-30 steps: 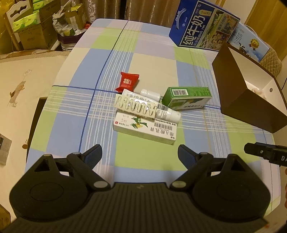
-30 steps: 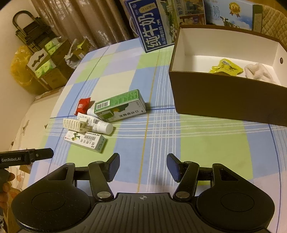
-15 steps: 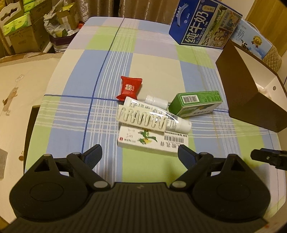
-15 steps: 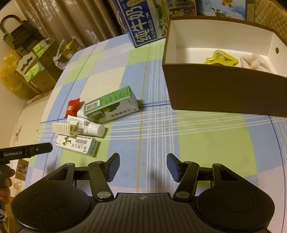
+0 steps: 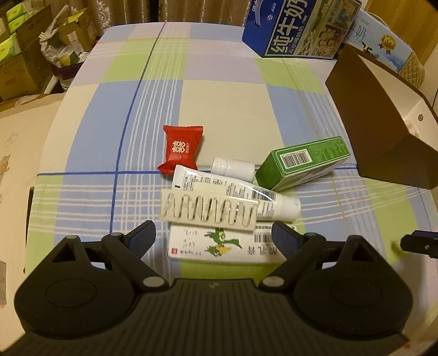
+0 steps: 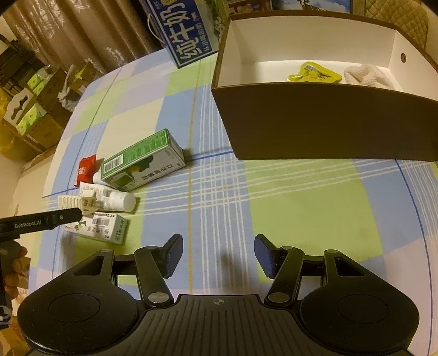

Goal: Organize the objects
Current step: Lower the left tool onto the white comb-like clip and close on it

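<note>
A small pile lies mid-table: a red candy packet [image 5: 182, 148], a small white bottle [image 5: 232, 169], a white tube [image 5: 235, 195], a cream ribbed strip [image 5: 209, 212], a white medicine box with a green bird [image 5: 221, 245] and a green box [image 5: 303, 161]. My left gripper [image 5: 215, 238] is open, its fingers either side of the white medicine box and just above it. My right gripper [image 6: 217, 253] is open over bare cloth, right of the pile. The brown storage box [image 6: 323, 120] holds a yellow packet [image 6: 314, 72] and a white cloth [image 6: 366, 75].
A blue milk carton [image 5: 298, 26] stands at the table's far edge beside the brown box [image 5: 383, 120]. Cardboard boxes and bags [image 5: 30, 49] crowd the floor to the left. A hand [image 6: 13, 268] holds the left tool at the table's left edge.
My left gripper has moved forward and down until its open fingers flank the white medicine box. The right gripper has drifted closer to the table and the brown box.
</note>
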Demonstrator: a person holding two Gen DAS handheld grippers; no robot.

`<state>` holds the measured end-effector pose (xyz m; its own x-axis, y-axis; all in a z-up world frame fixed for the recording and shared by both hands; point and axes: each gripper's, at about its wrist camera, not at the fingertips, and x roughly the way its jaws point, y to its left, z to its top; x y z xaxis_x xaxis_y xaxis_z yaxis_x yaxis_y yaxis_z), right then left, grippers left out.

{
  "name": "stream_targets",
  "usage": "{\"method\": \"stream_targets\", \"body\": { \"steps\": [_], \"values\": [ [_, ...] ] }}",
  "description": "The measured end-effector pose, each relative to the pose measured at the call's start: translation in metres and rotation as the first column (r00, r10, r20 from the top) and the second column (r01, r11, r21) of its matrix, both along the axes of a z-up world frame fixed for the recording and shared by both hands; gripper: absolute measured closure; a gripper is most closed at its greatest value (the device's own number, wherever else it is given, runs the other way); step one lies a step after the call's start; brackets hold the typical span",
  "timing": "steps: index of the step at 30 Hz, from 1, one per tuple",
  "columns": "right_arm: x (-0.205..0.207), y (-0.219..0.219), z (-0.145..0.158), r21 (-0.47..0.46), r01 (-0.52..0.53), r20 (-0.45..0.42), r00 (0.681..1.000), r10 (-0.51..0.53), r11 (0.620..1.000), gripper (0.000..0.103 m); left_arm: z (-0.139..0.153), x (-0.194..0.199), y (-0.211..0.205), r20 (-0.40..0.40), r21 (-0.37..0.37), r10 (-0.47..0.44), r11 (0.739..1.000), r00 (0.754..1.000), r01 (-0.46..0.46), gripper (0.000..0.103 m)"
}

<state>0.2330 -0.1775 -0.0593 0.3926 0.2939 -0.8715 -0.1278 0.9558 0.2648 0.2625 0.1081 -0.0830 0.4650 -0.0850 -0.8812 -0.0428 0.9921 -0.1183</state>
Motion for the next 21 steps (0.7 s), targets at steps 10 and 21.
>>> {"method": "stream_targets", "body": {
  "steps": [10, 21],
  "values": [
    [0.003, 0.002, -0.005, -0.014, 0.007, -0.021, 1.0, -0.008, 1.0, 0.048, -0.015, 0.021, 0.002, 0.007, 0.014, -0.031, 0.999, 0.999, 0.031, 0.018],
    [0.008, 0.033, -0.007, 0.008, -0.104, 0.004, 0.995, 0.104, 0.995, 0.048, -0.005, 0.005, 0.015, 0.072, 0.017, -0.004, 1.0, 0.997, 0.003, 0.021]
  ]
}}
